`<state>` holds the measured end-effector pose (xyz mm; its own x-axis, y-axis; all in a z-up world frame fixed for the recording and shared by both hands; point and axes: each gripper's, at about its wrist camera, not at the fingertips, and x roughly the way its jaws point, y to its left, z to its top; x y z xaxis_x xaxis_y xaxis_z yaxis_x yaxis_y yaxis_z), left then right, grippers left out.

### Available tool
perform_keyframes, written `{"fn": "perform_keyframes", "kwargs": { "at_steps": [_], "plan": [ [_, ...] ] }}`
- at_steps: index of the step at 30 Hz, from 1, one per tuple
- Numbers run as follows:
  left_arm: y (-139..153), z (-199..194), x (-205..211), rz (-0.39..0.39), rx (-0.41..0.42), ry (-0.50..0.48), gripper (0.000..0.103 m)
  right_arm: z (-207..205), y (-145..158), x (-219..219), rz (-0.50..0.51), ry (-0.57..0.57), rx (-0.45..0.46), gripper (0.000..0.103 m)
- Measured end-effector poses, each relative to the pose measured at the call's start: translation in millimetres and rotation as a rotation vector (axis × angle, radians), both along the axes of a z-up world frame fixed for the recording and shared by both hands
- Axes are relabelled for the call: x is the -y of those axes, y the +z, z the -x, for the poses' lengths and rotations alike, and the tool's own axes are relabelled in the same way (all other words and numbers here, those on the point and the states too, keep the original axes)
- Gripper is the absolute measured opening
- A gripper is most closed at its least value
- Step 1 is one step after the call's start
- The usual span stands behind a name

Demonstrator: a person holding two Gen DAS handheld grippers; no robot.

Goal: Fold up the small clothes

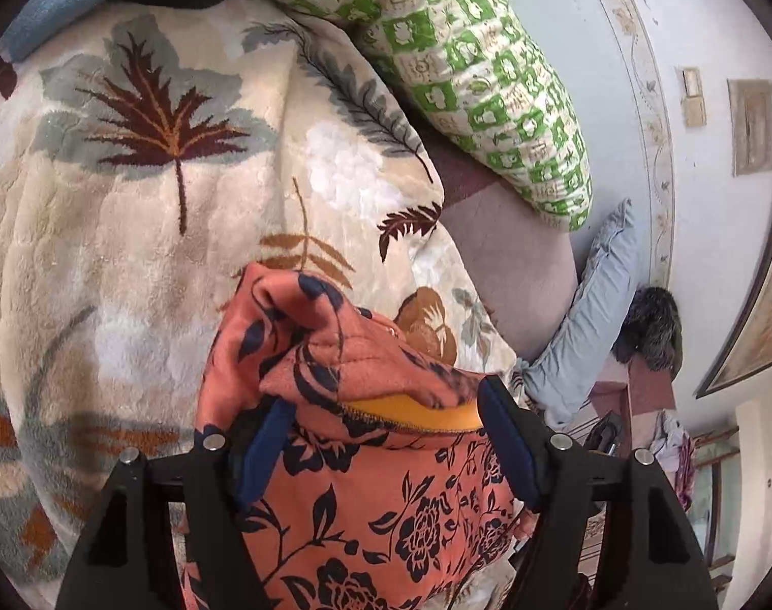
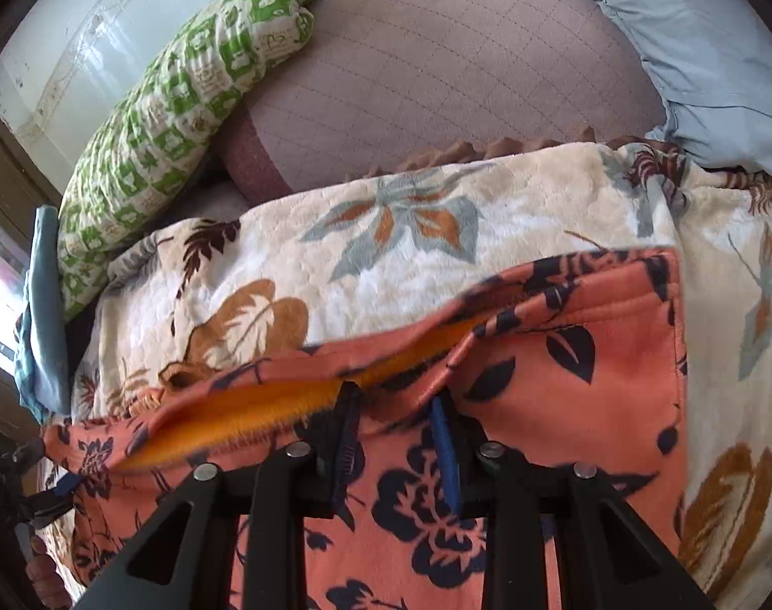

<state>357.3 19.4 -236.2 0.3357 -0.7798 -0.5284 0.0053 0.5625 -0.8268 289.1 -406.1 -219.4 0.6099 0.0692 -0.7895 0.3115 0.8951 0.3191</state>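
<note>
Our left gripper [image 1: 386, 437] has its jaws wide apart around a bunched edge of the one orange floral garment [image 1: 365, 498]; our right gripper [image 2: 398, 437] pinches its hem. The garment lies on one leaf-pattern blanket [image 2: 436, 234], near one green checked pillow [image 2: 182, 101].

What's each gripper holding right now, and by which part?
Right gripper pinches the garment at its opening's hem. Left gripper is open, with bunched fabric between its fingers.
</note>
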Motion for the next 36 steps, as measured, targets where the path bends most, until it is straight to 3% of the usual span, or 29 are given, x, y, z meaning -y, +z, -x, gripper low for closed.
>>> {"fn": "perform_keyframes", "kwargs": {
  "at_steps": [3,7,10,13,16,21,27,31,34,36],
  "plan": [
    [3,-1,-6,0.000,0.008,0.014,0.074,-9,2,-11,-0.059,-0.004,0.017,0.033],
    [13,0,-14,-0.029,0.031,0.049,0.074,-2,13,-78,-0.007,0.197,0.076,0.033],
    [22,4,-26,-0.090,0.071,0.109,0.074,13,20,-118,-0.063,0.318,0.141,0.033],
    [26,6,-45,-0.074,0.085,0.164,0.076,20,10,-160,-0.057,0.447,0.096,0.033],
    [24,5,-48,-0.062,0.067,0.168,0.077,14,-2,-201,0.013,0.554,0.050,0.033],
    [13,4,-27,-0.159,0.006,0.076,0.077,-31,-10,-226,0.082,0.492,0.034,0.033],
    [-13,3,-14,-0.306,-0.101,-0.012,0.077,-86,-14,-222,0.017,0.378,-0.044,0.033],
    [-19,3,-14,-0.314,-0.112,-0.011,0.077,-89,3,-247,-0.095,0.471,0.024,0.033],
    [-18,6,-12,-0.361,-0.090,-0.012,0.077,-96,-12,-279,-0.025,0.534,-0.046,0.033],
    [-17,7,-11,-0.375,-0.089,-0.015,0.077,-105,-32,-286,-0.004,0.509,-0.112,0.033]
  ]
}}
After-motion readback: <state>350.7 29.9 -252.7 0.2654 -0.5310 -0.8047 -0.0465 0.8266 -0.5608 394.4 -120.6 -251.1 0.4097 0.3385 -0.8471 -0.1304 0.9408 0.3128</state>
